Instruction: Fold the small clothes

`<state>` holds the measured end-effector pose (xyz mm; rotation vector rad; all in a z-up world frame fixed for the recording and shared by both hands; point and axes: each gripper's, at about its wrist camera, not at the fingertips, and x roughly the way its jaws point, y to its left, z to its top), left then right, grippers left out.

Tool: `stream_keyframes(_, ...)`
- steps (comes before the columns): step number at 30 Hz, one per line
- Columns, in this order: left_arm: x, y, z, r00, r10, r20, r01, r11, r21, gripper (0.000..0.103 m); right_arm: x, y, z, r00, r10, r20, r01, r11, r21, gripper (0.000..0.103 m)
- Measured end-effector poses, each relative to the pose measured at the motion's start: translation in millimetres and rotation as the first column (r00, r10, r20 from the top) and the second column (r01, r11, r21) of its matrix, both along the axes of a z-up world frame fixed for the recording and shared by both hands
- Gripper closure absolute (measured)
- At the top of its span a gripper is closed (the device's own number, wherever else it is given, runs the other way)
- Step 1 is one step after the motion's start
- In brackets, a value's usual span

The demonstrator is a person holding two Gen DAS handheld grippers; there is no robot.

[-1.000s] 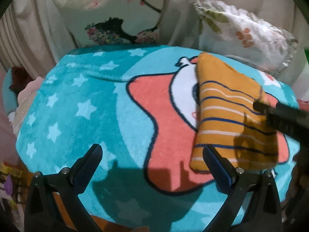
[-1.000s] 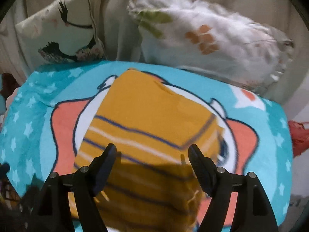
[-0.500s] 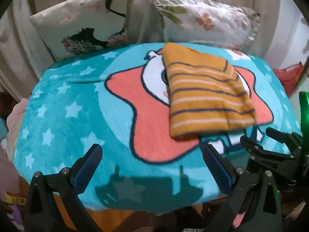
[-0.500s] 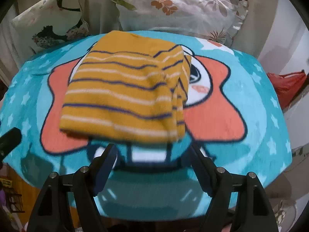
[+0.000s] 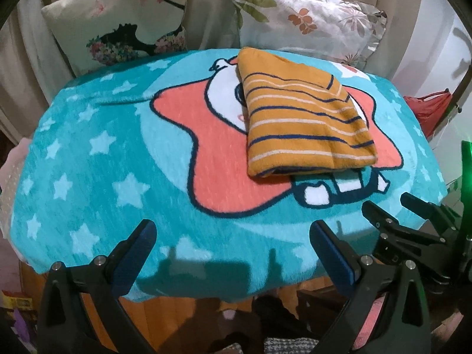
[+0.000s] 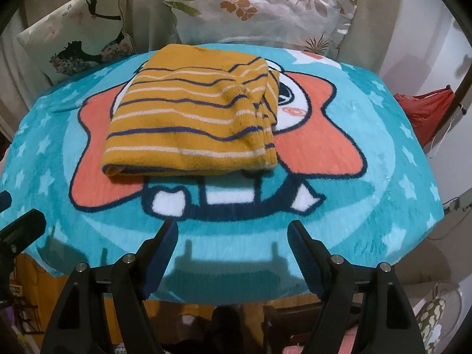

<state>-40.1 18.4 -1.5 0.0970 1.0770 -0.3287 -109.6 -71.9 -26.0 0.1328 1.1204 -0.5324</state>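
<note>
A mustard-yellow garment with navy and white stripes [image 5: 301, 121] lies folded into a thick rectangle on the teal star-print blanket [image 5: 103, 159]; it also shows in the right wrist view [image 6: 194, 121]. My left gripper [image 5: 233, 236] is open and empty, held back over the blanket's near edge, well short of the garment. My right gripper [image 6: 233, 233] is open and empty, near the blanket's front edge below the garment. The right gripper also shows in the left wrist view [image 5: 392, 206] at the lower right.
Two printed pillows [image 5: 124, 20] [image 5: 309, 20] lean against a beige curtain behind the blanket. A red cloth [image 6: 424, 112] hangs at the far right. The blanket [image 6: 392, 177] drops off at its near edge over an orange base [image 5: 183, 315].
Both grippers have pulled back from the garment toward the blanket's near edge. The right gripper, which was close over the folded garment, now sits clear of it. The garment lies still, folded.
</note>
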Motion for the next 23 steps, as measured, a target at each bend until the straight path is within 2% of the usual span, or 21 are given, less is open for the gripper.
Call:
stream_keyframes(14,8.7,10.1,-6.9,0.999,0.044,-0.018,-0.044,0.999,0.006,0.000,17.2,11.0,-5.5,0.999,0.042,-0.016,-0.042,0.999,0.010,0.023)
stream_keyframes(23,22.4,-0.8,-15.2,0.998,0.055,-0.042,-0.055,0.998,0.004,0.000,32.2,1.6,-9.0,0.997,0.066,-0.033,-0.065,0.998,0.020,0.023)
